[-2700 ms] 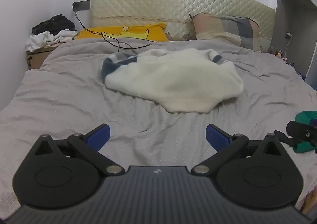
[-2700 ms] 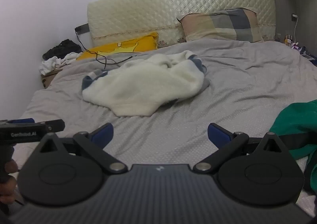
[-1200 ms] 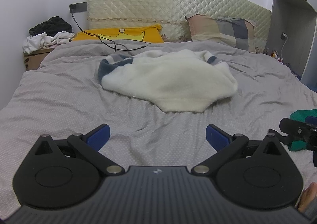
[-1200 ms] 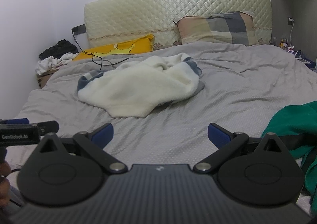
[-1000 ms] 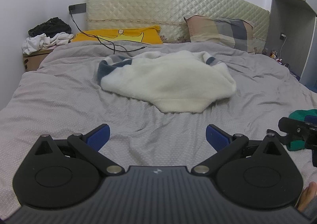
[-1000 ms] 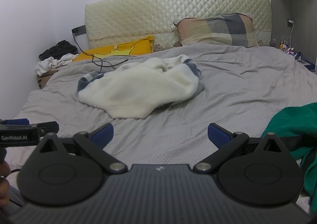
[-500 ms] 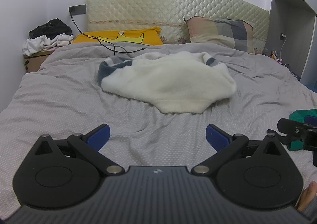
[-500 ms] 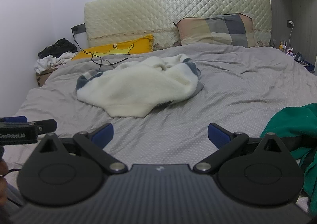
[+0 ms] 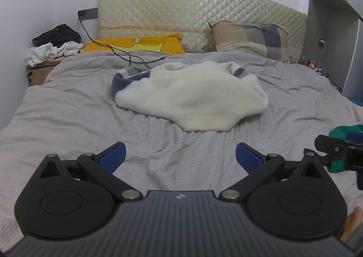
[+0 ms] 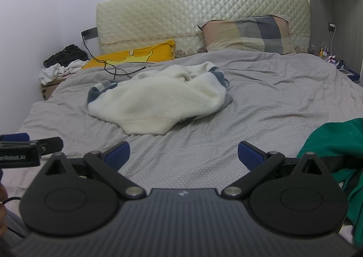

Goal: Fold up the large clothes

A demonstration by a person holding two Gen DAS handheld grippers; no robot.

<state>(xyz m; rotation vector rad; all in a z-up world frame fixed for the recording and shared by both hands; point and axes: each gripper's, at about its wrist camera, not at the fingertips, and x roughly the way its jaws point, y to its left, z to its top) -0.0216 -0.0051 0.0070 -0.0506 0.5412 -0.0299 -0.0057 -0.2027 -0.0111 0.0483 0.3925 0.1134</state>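
Note:
A white fleece sweater (image 9: 192, 95) with grey-blue striped cuffs lies crumpled in the middle of the grey bed (image 9: 68, 120); it also shows in the right wrist view (image 10: 156, 102). My left gripper (image 9: 180, 157) is open and empty, low over the bed's near end, well short of the sweater. My right gripper (image 10: 183, 157) is open and empty too, to the right of the left one. A green garment (image 10: 335, 141) lies at the bed's near right edge, beside my right gripper.
A yellow pillow (image 9: 138, 44) and a plaid pillow (image 9: 249, 39) lean on the quilted headboard. A black cable (image 9: 122, 52) runs onto the bed. A box with piled clothes (image 9: 54, 45) stands at the far left. A grey cabinet (image 9: 329, 30) is on the right.
Both grippers have drifted slightly, so the sweater sits a little differently in view. Both stay open and empty. The clothes have not moved.

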